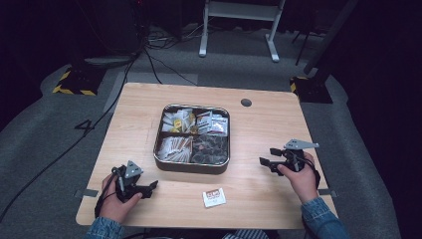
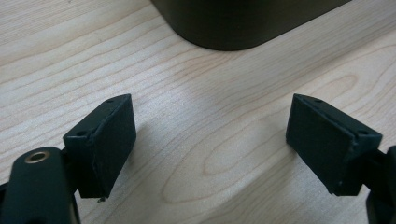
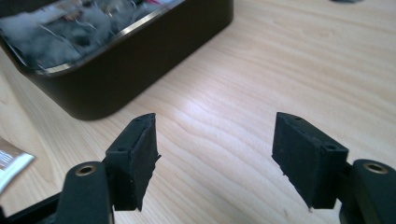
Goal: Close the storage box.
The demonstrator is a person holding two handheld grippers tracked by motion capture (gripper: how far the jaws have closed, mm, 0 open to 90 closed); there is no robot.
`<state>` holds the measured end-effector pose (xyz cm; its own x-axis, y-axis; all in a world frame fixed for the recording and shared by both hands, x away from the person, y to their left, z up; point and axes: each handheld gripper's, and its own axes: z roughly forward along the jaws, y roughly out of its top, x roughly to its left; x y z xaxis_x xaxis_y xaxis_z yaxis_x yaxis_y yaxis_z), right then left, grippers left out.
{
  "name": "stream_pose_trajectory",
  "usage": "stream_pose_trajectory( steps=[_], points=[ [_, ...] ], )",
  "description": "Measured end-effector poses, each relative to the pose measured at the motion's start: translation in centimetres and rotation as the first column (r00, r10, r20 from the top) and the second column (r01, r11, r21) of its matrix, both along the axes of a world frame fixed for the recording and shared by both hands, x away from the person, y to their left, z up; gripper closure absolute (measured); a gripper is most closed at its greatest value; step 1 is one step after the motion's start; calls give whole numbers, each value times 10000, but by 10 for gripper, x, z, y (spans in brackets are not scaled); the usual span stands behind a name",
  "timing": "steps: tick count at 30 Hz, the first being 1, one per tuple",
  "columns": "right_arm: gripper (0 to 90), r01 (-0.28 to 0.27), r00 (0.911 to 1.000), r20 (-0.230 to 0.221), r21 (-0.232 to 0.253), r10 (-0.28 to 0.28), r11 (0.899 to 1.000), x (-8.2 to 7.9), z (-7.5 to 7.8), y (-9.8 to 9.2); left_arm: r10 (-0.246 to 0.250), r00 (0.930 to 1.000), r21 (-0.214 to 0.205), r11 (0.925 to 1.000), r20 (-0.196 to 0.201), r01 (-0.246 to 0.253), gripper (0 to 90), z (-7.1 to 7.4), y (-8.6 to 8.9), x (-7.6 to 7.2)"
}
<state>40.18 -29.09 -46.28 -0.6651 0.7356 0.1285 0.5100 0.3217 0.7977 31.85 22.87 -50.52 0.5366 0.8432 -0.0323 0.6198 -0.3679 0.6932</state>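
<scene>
A small white packet with a red label [image 1: 214, 197] is seen lying flat on the wooden table [image 1: 268, 124], alone near the front edge and just in front of the divided metal tin [image 1: 191, 166], whose four compartments are filled with sachets. The packet is taken as the thing to be picked up, probably for sorting into the tin. It lies between the two grippers, to the right of the left gripper [image 1: 149, 186] and to the left of and nearer the person than the right gripper [image 1: 265, 163]. Both are near it, with the right perhaps marginally closer, though this cannot be settled from above. In the right gripper view a corner of the packet [image 3: 10, 163] is caught at the left edge. The packet's long axis is judged to run roughly across the table, slightly skewed. Both grippers are held with jaws spread wide and nothing between them, low over bare wood
</scene>
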Motion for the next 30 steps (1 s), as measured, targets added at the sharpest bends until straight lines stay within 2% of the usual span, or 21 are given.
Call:
stream_pose_trajectory(
  steps=[4,8,17,20,26,27,28,29,30],
  points=[
    [316,-14,10000,47,-314,15,9995,-4,-13,0,2,10000,1,10000,-6,-2,158,0,-1,1],
    [314,-172,9997,150,-793,185,9967,-5,-19,2,36,10000,14,10000,5,-36,155,0,-1,1],
    [306,-86,9998,-206,-885,68,9960,-6,-31,0,32,10000,14,10000,7,-32,155,0,-1,1],
    [297,-127,9998,-194,-1008,108,9948,-6,-35,0,22,10000,1,10000,-5,-22,154,0,-1,1],
    [253,-205,9998,-50,-1327,200,9909,-8,-40,2,18,10000,3,10000,-9,-18,154,0,-1,1],
    [216,-252,9996,56,-1396,262,9899,-8,-41,3,16,10000,4,10000,-8,-16,154,0,-1,1],
    [216,-252,9996,56,-1396,262,9899,-8,-41,3,16,10000,4,10000,-8,-16,154,0,-1,1],
    [171,-392,9990,139,-1700,421,9847,-8,-42,6,22,10000,-1,10000,-11,-22,154,0,-1,1],
    [171,-392,9990,139,-1700,421,9847,-8,-42,6,17,10000,5,10000,-8,-17,154,0,-1,1]
  ],
)
